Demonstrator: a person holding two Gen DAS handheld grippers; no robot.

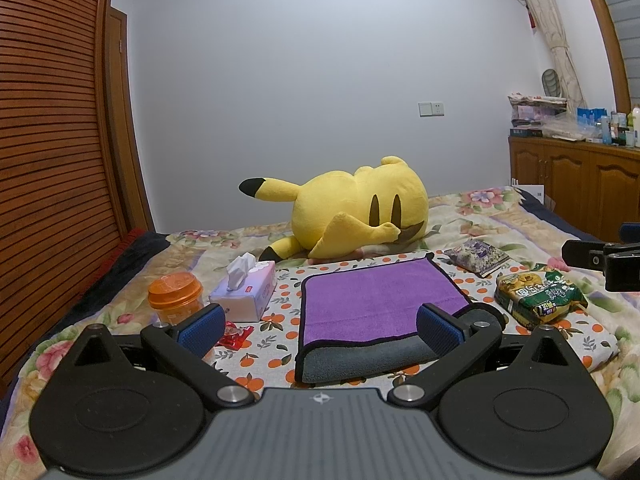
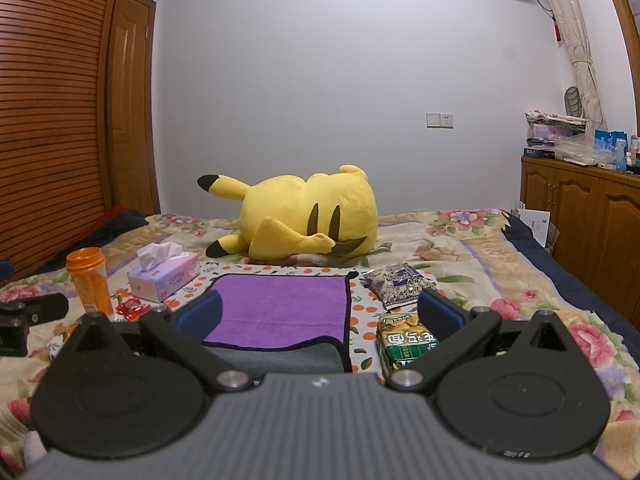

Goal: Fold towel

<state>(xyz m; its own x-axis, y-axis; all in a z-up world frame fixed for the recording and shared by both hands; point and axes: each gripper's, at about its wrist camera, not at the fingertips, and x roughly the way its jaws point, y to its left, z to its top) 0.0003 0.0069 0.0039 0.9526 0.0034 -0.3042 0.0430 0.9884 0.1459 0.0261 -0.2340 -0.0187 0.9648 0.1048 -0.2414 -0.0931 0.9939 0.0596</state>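
We hold the left gripper (image 1: 320, 330) and the right gripper (image 2: 320, 314) spread wide and empty above the bed (image 2: 500, 264). The purple towel with grey underside and black border (image 1: 380, 300) lies flat between them, folded once already, we judge. The green snack bag (image 2: 404, 344) crowds its right edge; the left side is freer.
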